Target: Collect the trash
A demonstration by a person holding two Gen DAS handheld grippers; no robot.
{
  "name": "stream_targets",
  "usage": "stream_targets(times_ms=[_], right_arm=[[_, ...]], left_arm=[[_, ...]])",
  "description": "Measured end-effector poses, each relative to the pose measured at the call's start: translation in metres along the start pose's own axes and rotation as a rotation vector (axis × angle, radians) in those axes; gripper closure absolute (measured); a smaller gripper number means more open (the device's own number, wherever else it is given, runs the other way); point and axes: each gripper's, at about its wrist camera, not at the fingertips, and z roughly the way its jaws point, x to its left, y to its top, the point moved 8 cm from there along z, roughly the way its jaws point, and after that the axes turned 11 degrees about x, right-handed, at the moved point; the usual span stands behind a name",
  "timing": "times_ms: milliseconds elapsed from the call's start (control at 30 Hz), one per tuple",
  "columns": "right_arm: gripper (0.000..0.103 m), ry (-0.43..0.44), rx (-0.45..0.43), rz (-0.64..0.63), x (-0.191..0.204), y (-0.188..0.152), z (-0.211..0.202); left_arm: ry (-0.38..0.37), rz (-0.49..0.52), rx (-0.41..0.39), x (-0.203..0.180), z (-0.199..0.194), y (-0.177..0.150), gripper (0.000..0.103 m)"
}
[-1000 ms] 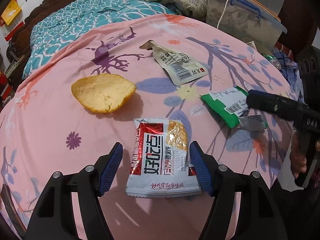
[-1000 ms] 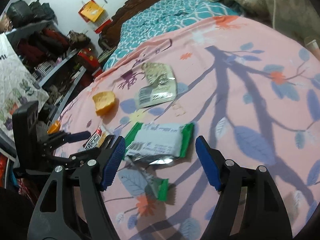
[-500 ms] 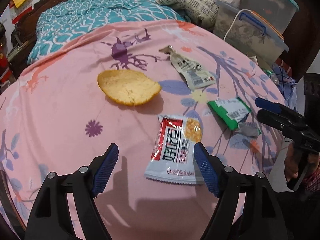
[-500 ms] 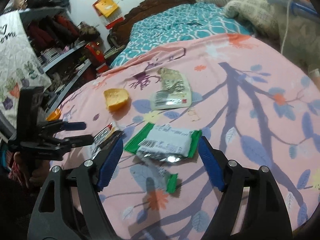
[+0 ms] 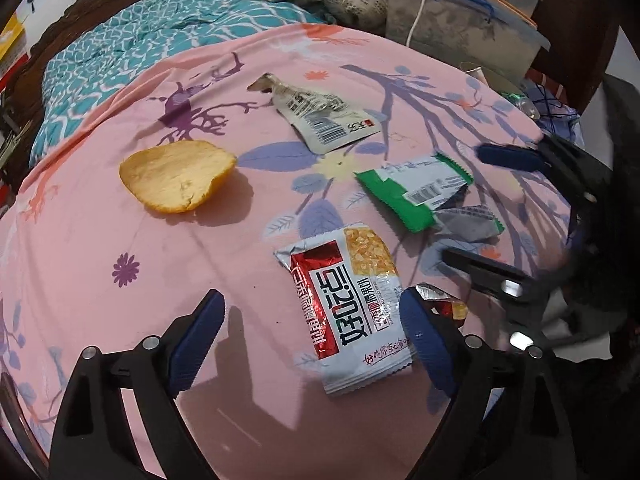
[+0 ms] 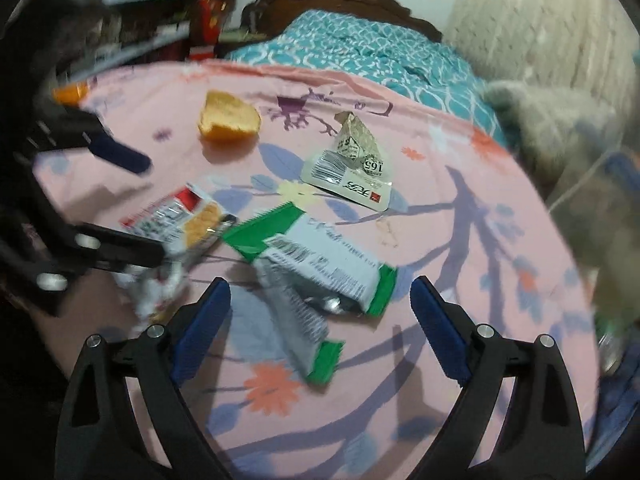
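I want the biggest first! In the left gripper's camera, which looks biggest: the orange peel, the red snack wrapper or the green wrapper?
1. Red snack wrapper, though it lies nearest the camera.
2. Orange peel and green wrapper look about alike; too close to rank.

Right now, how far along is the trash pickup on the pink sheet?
Nothing looks collected yet, and no bin is in view. Both grippers are open and empty, their jaws having just widened: the left gripper frames the red-and-white snack wrapper, the right gripper the green-and-white wrapper. Still lying on the pink floral sheet: those two, the crumpled white barcode pouch and the orange peel.
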Motion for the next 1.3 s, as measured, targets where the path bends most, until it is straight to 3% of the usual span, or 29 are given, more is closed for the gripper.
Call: stream_targets(times_ms=[200, 300, 367, 433, 533, 600, 700, 800, 867, 933, 1100, 1233, 1300], right_arm=[[0.013, 0.068, 0.015, -0.069, -0.007, 0.011, 0.012], [0.031, 0.186, 0.04, -0.028, -0.01, 0.01, 0.016], [0.041, 0.202, 0.036, -0.002, -0.014, 0.008, 0.015], [0.061, 0.205, 0.028, 0.028, -0.019, 0.005, 0.014], [0.073, 0.201, 0.022, 0.067, -0.025, 0.002, 0.012], [0.074, 0.205, 0.016, 0.086, -0.027, 0.0, 0.011], [0.074, 0.213, 0.009, 0.108, -0.029, -0.003, 0.01], [0.071, 0.193, 0.004, 0.098, -0.026, -0.003, 0.008], [0.065, 0.18, 0.006, 0.079, -0.022, -0.005, 0.007], [0.043, 0.176, -0.001, 0.062, -0.017, -0.007, 0.004], [0.037, 0.159, -0.004, 0.009, -0.005, -0.01, 0.0], [0.023, 0.14, -0.006, 0.007, -0.005, -0.004, 0.0], [0.021, 0.141, -0.007, 0.015, -0.007, 0.001, 0.0]], left_arm=[[-0.059, 0.005, -0.035, 0.0, -0.023, -0.002, 0.015], [-0.083, 0.031, -0.031, -0.008, -0.026, -0.004, 0.015], [-0.082, 0.06, -0.021, -0.017, -0.023, -0.005, 0.015], [-0.073, 0.083, -0.006, -0.025, -0.018, -0.005, 0.015], [-0.058, 0.113, 0.022, -0.035, -0.007, -0.005, 0.015], [-0.028, 0.122, 0.033, -0.036, -0.001, -0.005, 0.015], [0.03, 0.11, 0.05, -0.031, 0.008, -0.002, 0.015], [0.098, 0.091, 0.062, -0.024, 0.014, 0.0, 0.023], [0.073, 0.067, 0.062, -0.021, 0.013, 0.003, 0.039], [0.068, 0.046, 0.064, -0.018, 0.012, 0.004, 0.04], [0.077, 0.015, 0.056, -0.01, 0.01, 0.003, 0.042], [0.062, -0.008, 0.053, -0.004, 0.009, 0.002, 0.043], [0.061, -0.02, 0.05, -0.001, 0.009, 0.002, 0.042]])
